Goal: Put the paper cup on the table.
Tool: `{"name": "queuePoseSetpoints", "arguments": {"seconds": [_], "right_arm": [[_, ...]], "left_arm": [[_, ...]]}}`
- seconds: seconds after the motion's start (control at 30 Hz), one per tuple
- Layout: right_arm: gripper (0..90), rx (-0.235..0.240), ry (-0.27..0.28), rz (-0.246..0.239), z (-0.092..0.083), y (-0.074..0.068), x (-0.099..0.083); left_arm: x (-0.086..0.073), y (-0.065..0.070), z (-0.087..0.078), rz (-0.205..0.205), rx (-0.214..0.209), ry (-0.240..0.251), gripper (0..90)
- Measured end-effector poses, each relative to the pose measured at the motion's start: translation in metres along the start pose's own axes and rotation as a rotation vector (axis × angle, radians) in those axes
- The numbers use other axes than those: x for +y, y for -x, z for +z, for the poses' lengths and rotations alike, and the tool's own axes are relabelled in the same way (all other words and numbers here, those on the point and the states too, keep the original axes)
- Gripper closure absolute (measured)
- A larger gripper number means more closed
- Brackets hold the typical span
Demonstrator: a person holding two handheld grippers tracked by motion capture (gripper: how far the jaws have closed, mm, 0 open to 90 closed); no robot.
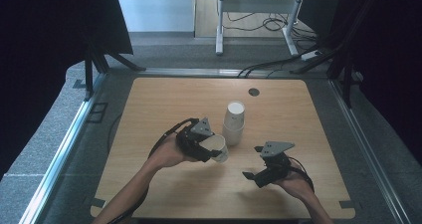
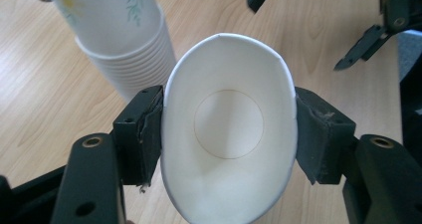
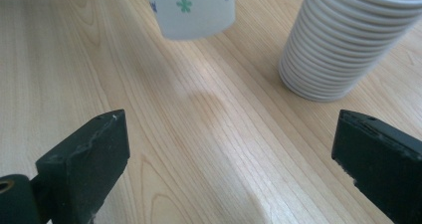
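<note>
My left gripper [image 1: 211, 151] is shut on a single white paper cup [image 1: 217, 147], held above the table near its middle. In the left gripper view the cup [image 2: 229, 129] faces me mouth first, squeezed oval between the two black pads [image 2: 142, 129]. A stack of nested paper cups [image 1: 233, 122] stands just beyond it, also seen in the left gripper view as the stack [image 2: 124, 40]. My right gripper [image 1: 255, 170] is open, low over the table to the right. In the right gripper view, the held cup [image 3: 191, 7] hangs ahead and the stack [image 3: 343, 45] stands at the right.
The wooden table [image 1: 164, 104] has a round cable hole [image 1: 254, 91] at the back. Black curtains flank both sides. A white desk frame [image 1: 256, 15] and cables lie on the floor beyond the table.
</note>
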State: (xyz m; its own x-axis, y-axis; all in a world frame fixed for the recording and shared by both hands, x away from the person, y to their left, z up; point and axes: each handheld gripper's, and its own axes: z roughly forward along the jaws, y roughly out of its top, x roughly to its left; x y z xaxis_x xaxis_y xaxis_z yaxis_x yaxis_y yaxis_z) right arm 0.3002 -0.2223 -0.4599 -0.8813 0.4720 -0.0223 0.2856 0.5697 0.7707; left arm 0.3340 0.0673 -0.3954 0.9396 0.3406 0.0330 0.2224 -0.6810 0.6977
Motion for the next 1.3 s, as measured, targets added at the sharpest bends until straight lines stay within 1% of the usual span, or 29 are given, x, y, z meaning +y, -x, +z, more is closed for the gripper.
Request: {"name": "queuePoseSetpoints", "arguments": {"seconds": [0.13, 0.17, 0.2, 0.23, 0.27, 0.37, 0.4, 0.53, 0.6, 1.0, 1.1, 1.17, 1.23, 1.3], "right_arm": [[1.5, -0.02, -0.002, 0.016, -0.001, 0.002, -0.005], [1.5, -0.021, -0.006, 0.016, -0.002, 0.002, -0.006], [1.5, -0.024, -0.007, 0.014, -0.002, 0.003, -0.007], [1.5, -0.035, -0.013, 0.013, -0.002, 0.003, -0.008], [1.5, -0.039, -0.016, 0.012, -0.002, 0.003, -0.009], [1.5, -0.051, -0.024, 0.016, -0.002, 0.004, -0.012], [1.5, -0.055, -0.028, 0.016, -0.002, 0.004, -0.013], [1.5, -0.069, -0.036, 0.013, -0.002, 0.005, -0.016], [1.5, -0.074, -0.042, 0.013, -0.002, 0.005, -0.017], [2.5, -0.093, -0.06, 0.035, -0.002, 0.009, -0.025], [2.6, -0.096, -0.071, 0.033, -0.001, 0.009, -0.026], [2.8, -0.096, -0.074, 0.035, 0.0, 0.009, -0.027], [3.1, -0.096, -0.08, 0.035, 0.0, 0.009, -0.028], [3.3, -0.093, -0.083, 0.034, 0.001, 0.01, -0.029]], "left_arm": [[-0.001, -0.003, -0.003, -0.009, 0.022, -0.021, 34.6], [-0.002, -0.004, -0.003, -0.013, 0.027, -0.02, 34.6], [-0.002, -0.005, -0.004, -0.013, 0.031, -0.031, 34.6], [-0.002, -0.005, -0.004, -0.016, 0.037, -0.031, 34.6], [-0.002, -0.007, -0.005, -0.014, 0.041, -0.042, 34.6], [-0.003, -0.009, -0.006, -0.03, 0.056, -0.053, 34.6], [-0.004, -0.01, -0.006, -0.026, 0.063, -0.062, 34.6], [-0.007, -0.015, -0.007, -0.038, 0.087, -0.091, 34.6], [-0.009, -0.018, -0.008, -0.044, 0.1, -0.112, 34.5], [-0.018, -0.037, -0.014, -0.113, 0.173, -0.182, 34.2], [-0.021, -0.041, -0.016, -0.125, 0.197, -0.204, 34.0], [-0.022, -0.044, -0.017, -0.136, 0.204, -0.211, 33.8], [-0.024, -0.047, -0.017, -0.145, 0.221, -0.229, 33.6], [-0.026, -0.05, -0.017, -0.164, 0.229, -0.238, 33.2]]}}
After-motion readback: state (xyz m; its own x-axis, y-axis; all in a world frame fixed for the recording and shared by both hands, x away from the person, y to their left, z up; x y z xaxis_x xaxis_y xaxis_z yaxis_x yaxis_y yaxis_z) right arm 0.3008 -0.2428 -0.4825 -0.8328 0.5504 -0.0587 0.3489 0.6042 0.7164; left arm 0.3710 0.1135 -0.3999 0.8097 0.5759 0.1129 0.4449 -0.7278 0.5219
